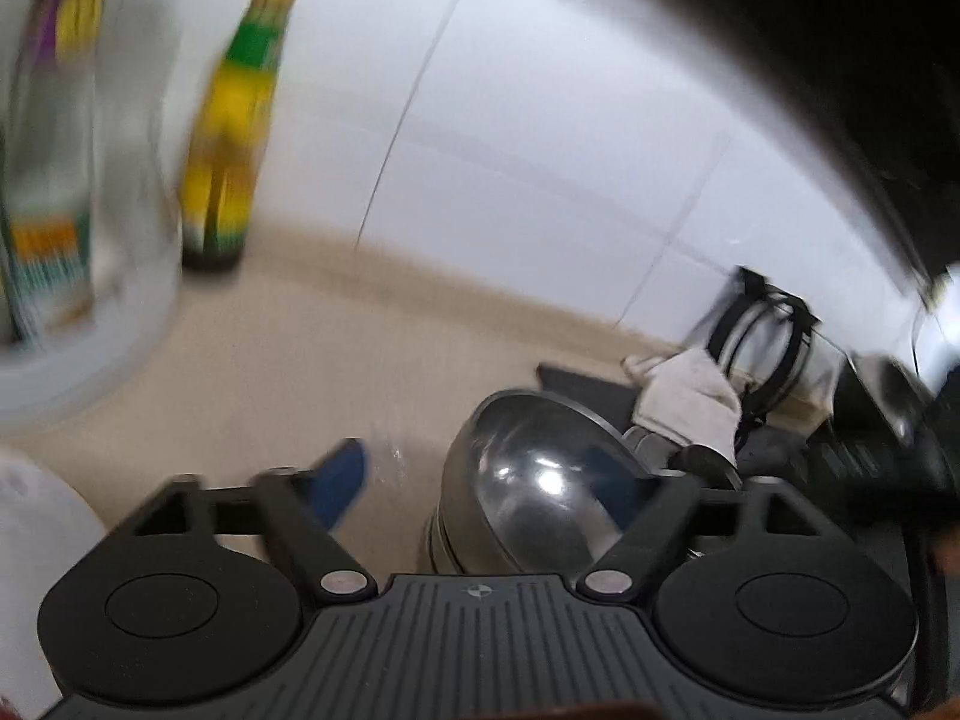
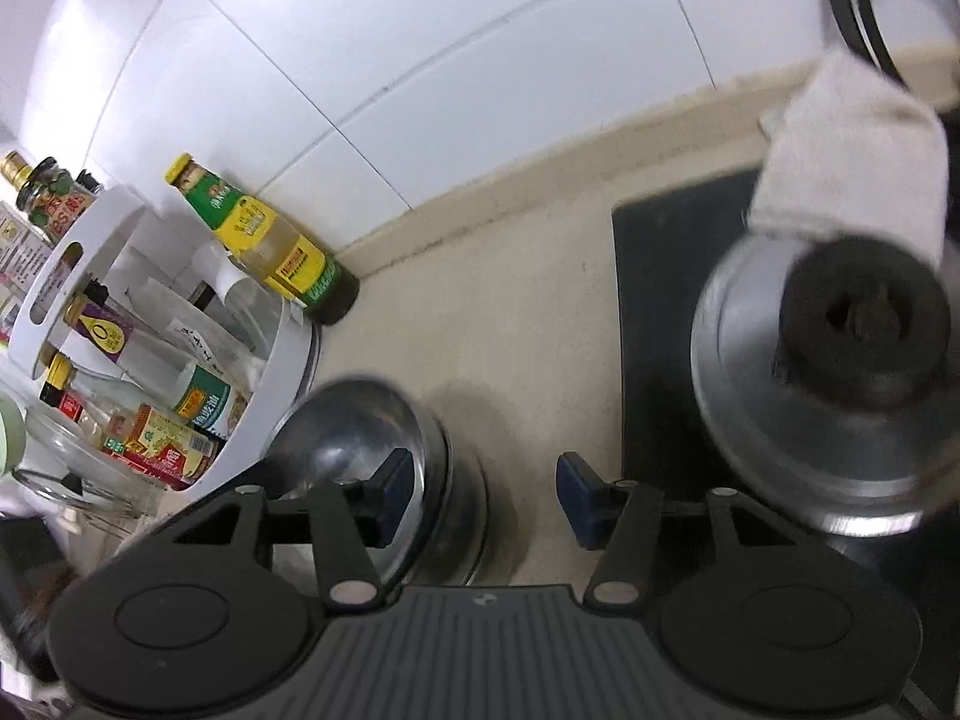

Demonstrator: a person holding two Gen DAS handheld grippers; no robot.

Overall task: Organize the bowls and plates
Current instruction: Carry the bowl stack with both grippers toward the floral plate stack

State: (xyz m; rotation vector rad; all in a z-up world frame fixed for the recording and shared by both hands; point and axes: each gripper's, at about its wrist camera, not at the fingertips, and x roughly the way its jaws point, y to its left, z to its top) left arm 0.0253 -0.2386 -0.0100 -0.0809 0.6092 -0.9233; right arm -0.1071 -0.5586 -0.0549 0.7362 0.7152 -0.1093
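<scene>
White wall tiles (image 2: 420,60) back a beige worktop (image 2: 510,312), on which the items under inspection are set.

A stack of steel bowls (image 2: 384,456) is found on the worktop, seen just ahead of the left tongs (image 1: 480,486) and at the left fingertip of the right tongs (image 2: 486,495). The bowls appear nested one inside another, which is judged to be the purpose of the task: a compact pile is formed.

Left tongs: wide open, nothing gripped; the left blue pad (image 1: 339,483) is seen clear of the bowls, while the right pad shows only as a blue shape on the bowl's shiny inside. Whether that finger touches the steel cannot be told.

Right tongs: wide open, nothing held. The left pad (image 2: 393,489) is seen over the bowl's interior near the rim, the right pad (image 2: 579,501) over bare worktop; a rim grasp is judged possible, but contact cannot be confirmed.

To the right of the right tongs, a steel pot lid (image 2: 822,384) with a black knob is noted on a dark hob (image 2: 660,276), a white cloth (image 2: 852,156) lying behind it.

To the left, a white condiment rack (image 2: 150,312) is recorded, and a yellow-and-green labelled bottle (image 2: 270,240) beside it against the wall. Label print is too small or blurred to be read.
</scene>
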